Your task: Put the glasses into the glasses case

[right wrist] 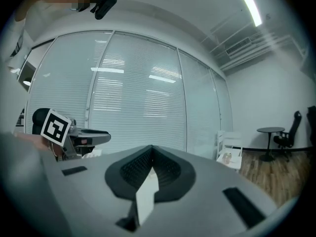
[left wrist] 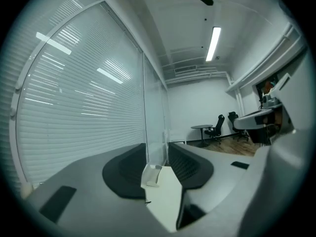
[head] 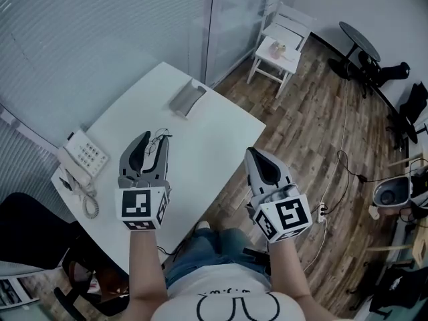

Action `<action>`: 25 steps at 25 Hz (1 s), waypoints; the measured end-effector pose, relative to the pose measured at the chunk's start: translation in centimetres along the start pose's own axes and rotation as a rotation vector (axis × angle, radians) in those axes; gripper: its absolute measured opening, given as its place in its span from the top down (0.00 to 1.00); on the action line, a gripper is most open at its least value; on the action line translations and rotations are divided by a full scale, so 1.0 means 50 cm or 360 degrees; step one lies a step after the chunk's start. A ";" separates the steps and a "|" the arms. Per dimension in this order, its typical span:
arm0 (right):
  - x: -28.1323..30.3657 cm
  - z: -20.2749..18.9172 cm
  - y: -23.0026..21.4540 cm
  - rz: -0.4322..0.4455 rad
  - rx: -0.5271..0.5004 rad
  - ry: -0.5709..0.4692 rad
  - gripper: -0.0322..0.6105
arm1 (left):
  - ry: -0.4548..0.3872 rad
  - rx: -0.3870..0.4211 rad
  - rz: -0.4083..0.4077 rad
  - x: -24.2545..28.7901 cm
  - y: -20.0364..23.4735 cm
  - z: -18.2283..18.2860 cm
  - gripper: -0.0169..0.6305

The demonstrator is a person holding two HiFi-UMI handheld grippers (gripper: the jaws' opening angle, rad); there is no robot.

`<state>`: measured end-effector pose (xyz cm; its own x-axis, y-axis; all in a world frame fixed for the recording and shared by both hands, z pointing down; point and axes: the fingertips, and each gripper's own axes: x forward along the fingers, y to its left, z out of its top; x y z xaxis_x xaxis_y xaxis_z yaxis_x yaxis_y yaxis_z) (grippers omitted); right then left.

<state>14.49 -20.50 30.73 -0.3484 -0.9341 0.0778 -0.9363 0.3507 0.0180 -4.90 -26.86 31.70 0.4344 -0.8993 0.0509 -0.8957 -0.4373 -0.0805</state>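
Observation:
The grey glasses case lies open at the far end of the white table. The thin wire glasses lie on the table nearer me. My left gripper hovers over the table with its tips right at the glasses and its jaws open; I cannot tell whether they touch. In the left gripper view its jaws stand apart, and the case shows through the gap, farther away. My right gripper is shut and empty, over the table's right edge. In the right gripper view its tips meet.
A white desk telephone with a coiled cord sits at the table's left corner. Beyond the table stand a white chair, a round black table and dark office chairs on the wood floor. Cables trail across the floor at the right.

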 end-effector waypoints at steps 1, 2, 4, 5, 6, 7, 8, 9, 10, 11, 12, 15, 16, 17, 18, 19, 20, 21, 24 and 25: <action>0.007 -0.004 -0.004 0.0007 -0.0001 0.0008 0.93 | 0.0028 0.0013 -0.0009 0.005 0.004 -0.009 0.72; 0.014 -0.010 -0.010 0.0009 0.0001 0.0015 0.93 | 0.0058 0.0022 -0.0023 0.011 0.006 -0.019 0.69; 0.028 -0.021 -0.026 0.0010 0.0021 0.0028 0.93 | 0.0121 0.0047 -0.0054 0.024 0.010 -0.039 0.65; 0.038 -0.026 -0.034 0.0015 0.0030 0.0036 0.93 | 0.0155 0.0068 -0.0072 0.031 0.013 -0.049 0.65; 0.049 -0.031 -0.039 0.0025 0.0034 0.0047 0.93 | 0.0193 0.0093 -0.0093 0.037 0.016 -0.061 0.65; 0.061 -0.037 -0.044 0.0038 0.0035 0.0060 0.93 | 0.0237 0.0119 -0.0116 0.043 0.018 -0.075 0.65; 0.073 -0.044 -0.048 0.0054 0.0035 0.0075 0.93 | 0.0283 0.0143 -0.0141 0.048 0.021 -0.090 0.65; 0.087 -0.050 -0.053 0.0072 0.0032 0.0089 0.93 | 0.0329 0.0162 -0.0168 0.054 0.022 -0.107 0.65; 0.103 -0.056 -0.058 0.0092 0.0027 0.0103 0.93 | 0.0371 0.0176 -0.0194 0.062 0.024 -0.123 0.65; 0.121 -0.060 -0.064 0.0115 0.0018 0.0116 0.93 | 0.0410 0.0186 -0.0217 0.071 0.028 -0.140 0.65; 0.141 -0.064 -0.068 0.0143 0.0005 0.0129 0.93 | 0.0451 0.0194 -0.0239 0.080 0.033 -0.157 0.65; 0.197 -0.079 -0.074 0.0241 -0.0031 0.0174 0.93 | 0.0592 0.0183 -0.0305 0.106 0.059 -0.213 0.66; 0.214 -0.087 -0.078 0.0267 -0.0033 0.0192 0.93 | 0.0638 0.0163 -0.0324 0.115 0.071 -0.230 0.66; 0.231 -0.095 -0.082 0.0290 -0.0031 0.0209 0.93 | 0.0682 0.0145 -0.0339 0.124 0.083 -0.245 0.66; 0.247 -0.101 -0.087 0.0313 -0.0028 0.0224 0.93 | 0.0726 0.0133 -0.0350 0.135 0.094 -0.258 0.67; 0.263 -0.106 -0.092 0.0337 -0.0027 0.0239 0.93 | 0.0773 0.0128 -0.0363 0.146 0.104 -0.273 0.68; 0.278 -0.111 -0.096 0.0362 -0.0029 0.0253 0.93 | 0.0823 0.0128 -0.0380 0.156 0.110 -0.289 0.68; 0.293 -0.117 -0.101 0.0385 -0.0035 0.0270 0.93 | 0.0875 0.0133 -0.0404 0.165 0.115 -0.308 0.68; 0.340 -0.142 -0.112 0.0442 -0.0049 0.0326 0.93 | 0.1031 0.0143 -0.0482 0.189 0.132 -0.370 0.70; 0.353 -0.150 -0.115 0.0460 -0.0051 0.0344 0.93 | 0.1082 0.0141 -0.0507 0.196 0.137 -0.390 0.71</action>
<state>14.07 -38.52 39.49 -0.5779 -0.7617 0.2930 -0.7975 0.6033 -0.0047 -8.61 -38.48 51.04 0.4915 -0.5370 0.6856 -0.7131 -0.7001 -0.0372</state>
